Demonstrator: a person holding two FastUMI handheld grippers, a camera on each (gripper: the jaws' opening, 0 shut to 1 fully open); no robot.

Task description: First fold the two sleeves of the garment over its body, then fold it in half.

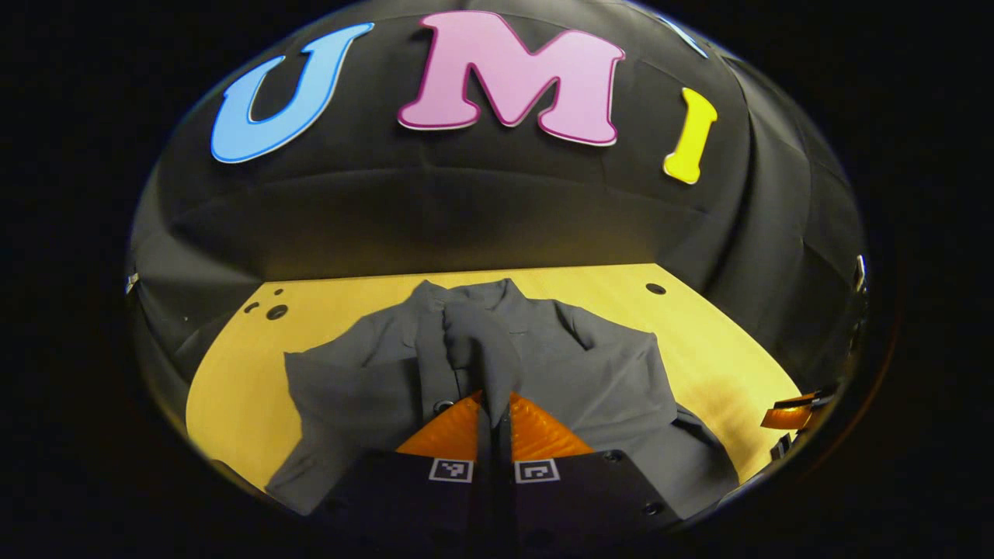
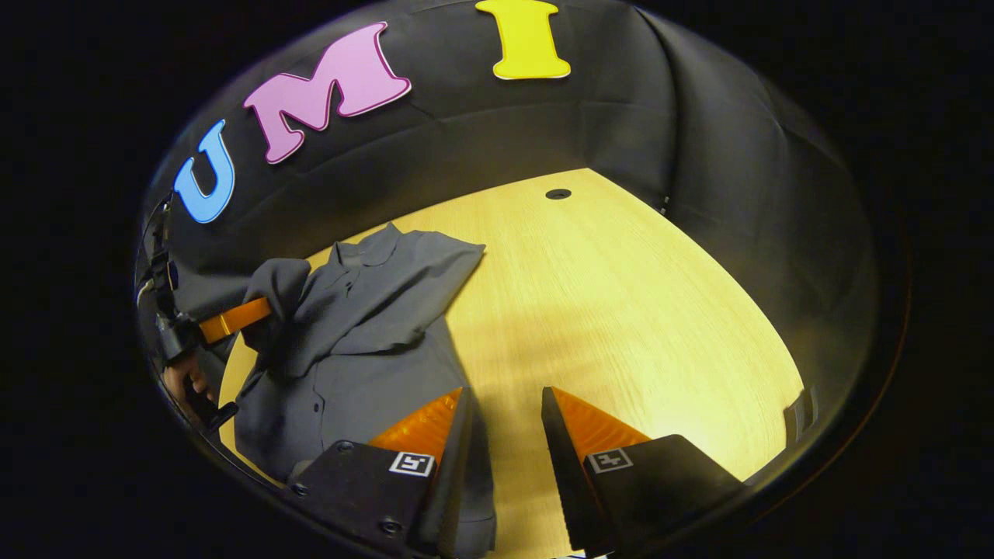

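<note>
Wooden table under grey garment

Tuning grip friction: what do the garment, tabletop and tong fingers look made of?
Garment: thin woven cloth, matte grey; it drapes and creases softly. Tabletop: light wood or wood-look laminate, smooth, with fine grain lines and mild glare. Left tongs' fingers: orange, ribbed, semi-glossy, probably plastic or rubber; cannot tell which.

Table brightly lit from above, wall left dim, soft shadow cast beside garment, strong fisheye bending at edges, focus kept sharp.
</note>
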